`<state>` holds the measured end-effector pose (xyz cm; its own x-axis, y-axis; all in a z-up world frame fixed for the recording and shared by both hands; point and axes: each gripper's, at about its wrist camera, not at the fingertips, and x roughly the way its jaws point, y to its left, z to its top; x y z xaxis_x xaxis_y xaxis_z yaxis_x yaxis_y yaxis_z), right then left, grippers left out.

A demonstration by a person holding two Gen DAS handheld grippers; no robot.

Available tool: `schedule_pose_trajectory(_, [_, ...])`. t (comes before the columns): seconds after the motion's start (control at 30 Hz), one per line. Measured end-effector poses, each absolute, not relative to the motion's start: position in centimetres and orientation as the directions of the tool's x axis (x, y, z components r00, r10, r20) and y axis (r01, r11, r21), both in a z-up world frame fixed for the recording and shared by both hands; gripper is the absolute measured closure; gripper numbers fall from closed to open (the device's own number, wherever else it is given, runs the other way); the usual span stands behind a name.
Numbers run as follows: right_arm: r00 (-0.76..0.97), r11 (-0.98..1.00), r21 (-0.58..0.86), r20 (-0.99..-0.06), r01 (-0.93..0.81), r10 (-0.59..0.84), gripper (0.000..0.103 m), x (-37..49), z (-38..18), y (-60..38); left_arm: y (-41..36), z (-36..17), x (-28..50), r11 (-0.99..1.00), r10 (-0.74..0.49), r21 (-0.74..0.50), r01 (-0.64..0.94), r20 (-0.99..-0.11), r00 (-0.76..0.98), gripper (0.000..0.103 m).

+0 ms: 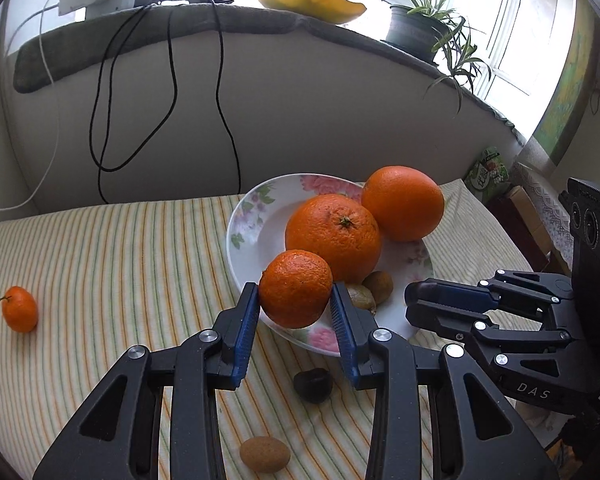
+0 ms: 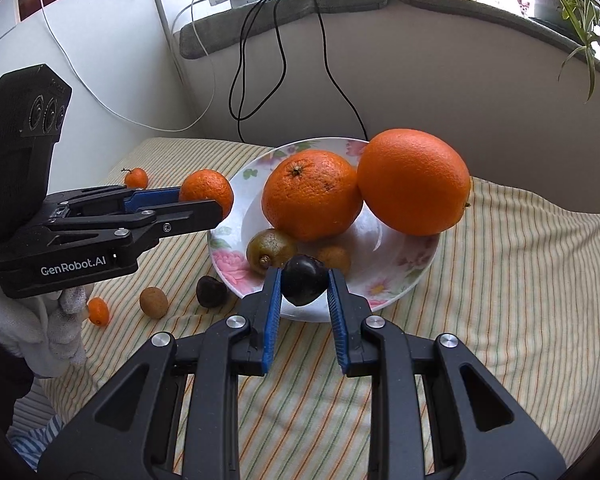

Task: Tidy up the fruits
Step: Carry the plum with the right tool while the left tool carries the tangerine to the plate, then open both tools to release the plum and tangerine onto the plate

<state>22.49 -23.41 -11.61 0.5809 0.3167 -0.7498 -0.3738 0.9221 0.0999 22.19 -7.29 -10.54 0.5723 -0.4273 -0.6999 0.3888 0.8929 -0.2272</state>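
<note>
Our left gripper (image 1: 295, 300) pinches a medium orange (image 1: 295, 288) between its blue ribbed pads, holding it over the near left rim of the flowered plate (image 1: 246, 240), which sits centre frame in the left wrist view. Our right gripper (image 2: 304, 286) pinches a dark, glossy chestnut-like fruit (image 2: 303, 284) over the plate's near rim, low centre in the right wrist view.

On the plate two large oranges (image 2: 312, 194) with pebbled skin touch each other; the right one leans over the plate's right edge. Two dull green-brown kiwis (image 2: 270, 250) lie in front of them, so most free room on the glazed white plate is on its left side, upper centre of the frame.

The plate rests on a striped cloth (image 1: 120, 264), soft and slightly rumpled. Left of the plate the cloth is mostly open: a small tangerine (image 1: 19, 309) with a stem sits far left, well apart. Near the bottom of the left wrist view lie another dark fruit (image 1: 313, 385) just beside the plate's near rim and a rough tan round fruit (image 1: 265, 454). A tiny orange kumquat (image 2: 99, 311) lies at the cloth's left edge in the right wrist view. Behind the cloth a pale wall rises close, with black cables (image 1: 172, 92) hanging.
</note>
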Motion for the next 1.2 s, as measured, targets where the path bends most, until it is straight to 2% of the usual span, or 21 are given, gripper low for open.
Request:
schedule_pose_trajectory(0.6, [0.593, 0.927, 0.075, -0.748, -0.369, 0.297, 0.078, 22.2, -11.7, -23.2, -8.9, -10.7, 22.8, 0.900, -0.396, -0.184, 0.396, -0.725, 0.564, 0.067])
schedule_pose_trajectory(0.63, [0.595, 0.927, 0.071, -0.748, -0.368, 0.294, 0.078, 22.2, -11.7, -23.2, -8.9, -10.7, 22.8, 0.900, -0.396, -0.185, 0.395, -0.723, 0.565, 0.056])
schedule_pose_trajectory(0.67, [0.595, 0.927, 0.069, -0.749, -0.368, 0.292, 0.076, 22.2, -11.7, -23.2, -8.9, -10.5, 22.7, 0.901, -0.397, -0.184, 0.393, -0.717, 0.573, 0.046])
schedule_pose_trajectory(0.7, [0.597, 0.927, 0.068, -0.747, -0.368, 0.292, 0.072, 22.1, -11.7, -23.2, -8.8, -10.4, 22.7, 0.901, -0.398, -0.184, 0.393, -0.710, 0.580, 0.045])
schedule_pose_trajectory(0.77, [0.614, 0.929, 0.060, -0.735, -0.364, 0.288, 0.047, 21.9, -11.5, -23.3, -8.7, -10.1, 22.6, 0.901, -0.399, -0.185, 0.392, -0.705, 0.586, 0.045])
schedule_pose_trajectory(0.8, [0.621, 0.930, 0.059, -0.728, -0.363, 0.289, 0.044, 21.8, -11.3, -23.4, -8.6, -10.0, 22.6, 0.904, -0.395, -0.181, 0.388, -0.704, 0.590, 0.045])
schedule_pose_trajectory(1.2, [0.620, 0.929, 0.096, -0.720, -0.357, 0.313, 0.044, 19.9, -11.0, -24.2, -6.0, -9.3, 21.6, 0.911, -0.394, -0.200, 0.362, -0.683, 0.615, 0.045])
